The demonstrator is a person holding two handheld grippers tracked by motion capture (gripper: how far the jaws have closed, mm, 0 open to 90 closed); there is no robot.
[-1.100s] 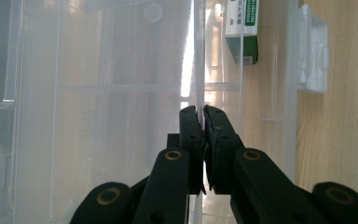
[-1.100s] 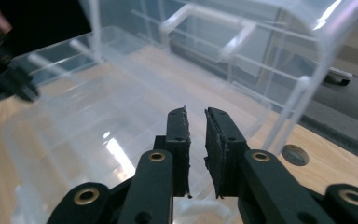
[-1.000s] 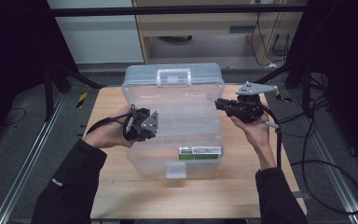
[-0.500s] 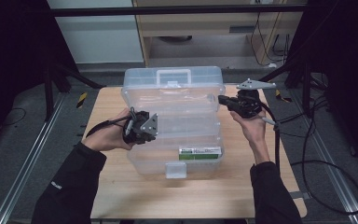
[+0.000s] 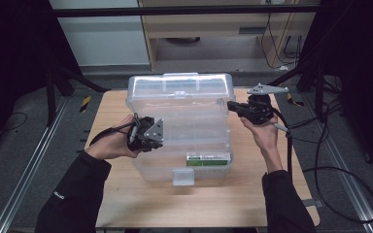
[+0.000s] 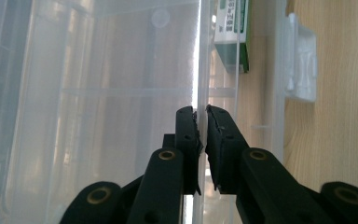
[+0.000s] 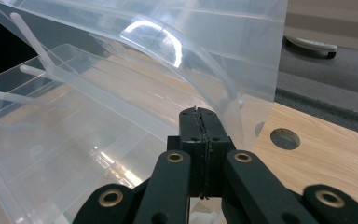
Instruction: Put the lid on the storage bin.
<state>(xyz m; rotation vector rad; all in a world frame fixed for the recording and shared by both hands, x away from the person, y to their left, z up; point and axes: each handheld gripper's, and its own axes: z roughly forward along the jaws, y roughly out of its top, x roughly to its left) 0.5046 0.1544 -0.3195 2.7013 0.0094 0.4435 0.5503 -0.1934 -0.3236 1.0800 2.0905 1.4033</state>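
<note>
A clear plastic compartment box (image 5: 194, 141) stands on the wooden table, its lid (image 5: 179, 86) tilted up from the back. My left gripper (image 5: 159, 138) reaches over the box's left side. In the left gripper view its jaws (image 6: 201, 116) have just been opening slightly, and the thin clear wall (image 6: 200, 70) still sits pinched between the pads. My right gripper (image 5: 230, 105) is at the lid's right edge. Its jaws (image 7: 199, 114) are shut with nothing between them, just under the lid's curved rim (image 7: 168, 51). A green-labelled pack (image 5: 208, 158) lies in the box's front right.
A white latch (image 5: 182, 177) hangs at the box's front. Bare wood lies in front of the box and at both sides (image 5: 107, 111). The table has a round hole (image 7: 285, 138) near the right gripper. Cables (image 5: 340, 174) trail off the right edge.
The lid's upper edge sits a little lower in the picture than a second ago. My right gripper has shifted slightly toward the box. The left hand has stayed put.
</note>
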